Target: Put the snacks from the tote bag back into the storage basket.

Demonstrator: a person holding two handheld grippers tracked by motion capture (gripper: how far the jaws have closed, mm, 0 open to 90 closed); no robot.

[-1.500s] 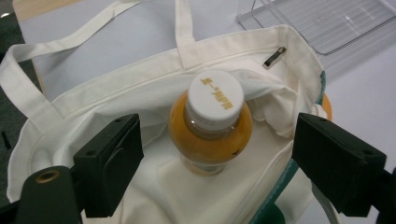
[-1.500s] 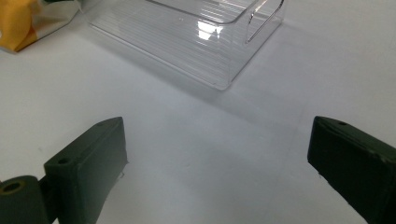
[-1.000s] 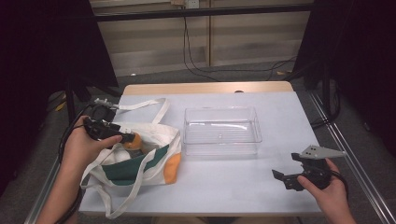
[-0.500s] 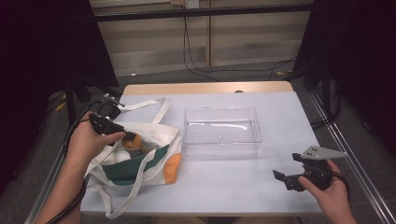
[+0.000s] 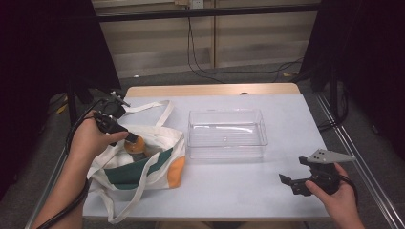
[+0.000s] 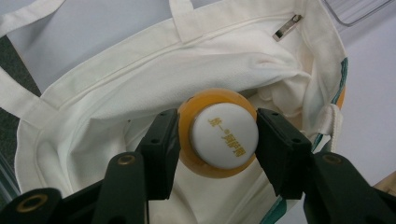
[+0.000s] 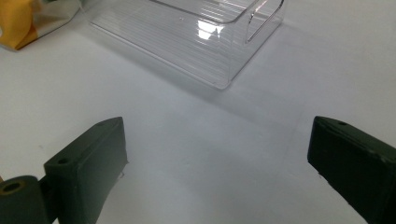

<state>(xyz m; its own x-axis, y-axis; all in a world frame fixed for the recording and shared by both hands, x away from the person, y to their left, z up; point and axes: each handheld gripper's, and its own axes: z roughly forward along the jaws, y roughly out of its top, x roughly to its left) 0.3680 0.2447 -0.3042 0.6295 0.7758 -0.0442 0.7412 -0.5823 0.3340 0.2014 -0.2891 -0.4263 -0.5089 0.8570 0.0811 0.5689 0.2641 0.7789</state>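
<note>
Left gripper view: my left hand-held gripper (image 6: 217,140) has just been closing and now pinches the orange white-capped bottle (image 6: 219,133) inside the cream canvas tote bag (image 6: 93,107), ready for lifting.

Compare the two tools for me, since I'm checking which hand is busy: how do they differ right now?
The left tool has just been closing and its jaws press both sides of the orange bottle inside the tote bag; the right tool stands wide open with nothing between its jaws. The left reaches into the bag; the right hovers over bare table near the clear bin. Both have black jaws.
</note>
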